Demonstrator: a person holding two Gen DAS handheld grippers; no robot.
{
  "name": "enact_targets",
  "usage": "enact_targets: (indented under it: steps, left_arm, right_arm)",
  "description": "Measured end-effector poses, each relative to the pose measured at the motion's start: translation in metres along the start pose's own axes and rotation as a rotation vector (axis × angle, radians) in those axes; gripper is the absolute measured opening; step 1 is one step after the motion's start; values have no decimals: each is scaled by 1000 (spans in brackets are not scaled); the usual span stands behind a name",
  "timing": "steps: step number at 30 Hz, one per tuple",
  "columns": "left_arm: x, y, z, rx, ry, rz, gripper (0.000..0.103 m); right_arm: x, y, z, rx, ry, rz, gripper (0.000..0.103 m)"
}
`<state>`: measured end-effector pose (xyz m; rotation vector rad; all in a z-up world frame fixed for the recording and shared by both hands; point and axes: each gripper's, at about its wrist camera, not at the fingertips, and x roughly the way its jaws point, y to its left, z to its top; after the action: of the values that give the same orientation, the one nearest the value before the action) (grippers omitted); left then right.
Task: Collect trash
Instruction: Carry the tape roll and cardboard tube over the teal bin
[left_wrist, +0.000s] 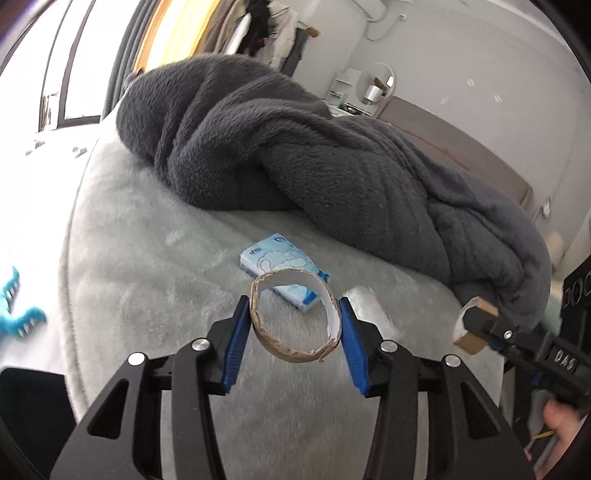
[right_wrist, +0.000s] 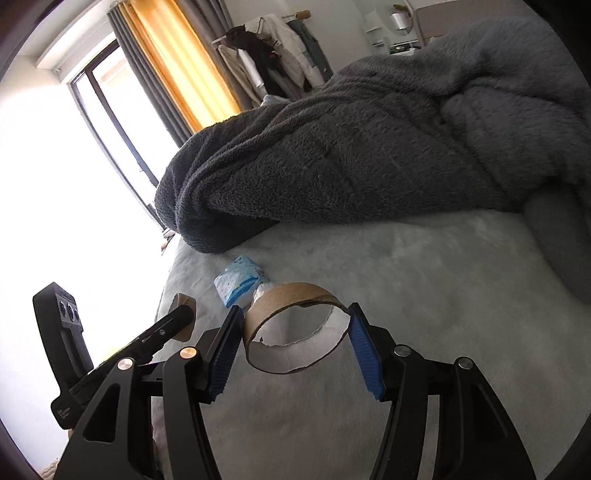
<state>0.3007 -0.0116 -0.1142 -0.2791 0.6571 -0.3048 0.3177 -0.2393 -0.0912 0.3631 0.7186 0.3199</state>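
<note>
Two grippers, left (left_wrist: 293, 321) and right (right_wrist: 295, 325), each clamp one cardboard ring (left_wrist: 295, 354) (right_wrist: 280, 306); one tissue pack (left_wrist: 280, 262) lies beyond.

Daylight is flooding through the window (right_wrist: 107, 122), washing out the floor beside the bed (right_wrist: 424, 277). Orange curtains (right_wrist: 177, 55) are hanging right of the window, a clothes rack (right_wrist: 273, 48) standing beyond them.

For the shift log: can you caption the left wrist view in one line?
Left gripper clamps a cardboard tape ring above the pale bed cover, tissue pack and grey blanket beyond.
</note>
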Motion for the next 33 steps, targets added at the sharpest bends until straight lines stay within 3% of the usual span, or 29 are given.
enact_targets:
  steps: [6, 12, 16, 27, 33]
  left_arm:
    - [-22, -12, -9, 73, 1, -8, 50]
    - [-43, -5, -16, 104, 0, 41, 50]
    - [-62, 16, -22, 56, 2, 66, 50]
    - [-103, 60, -38, 69, 48, 201, 50]
    - [-114, 93, -47, 26, 96, 270, 50]
  right_arm:
    - [-23, 22, -18, -34, -22, -71, 59]
    - [-34, 48, -31, -91, -37, -115, 59]
    - [-38, 61, -39, -96, -30, -99, 59]
    - [-28, 109, -59, -134, 24, -7, 59]
    - [-24, 139, -63, -187, 19, 31, 59]
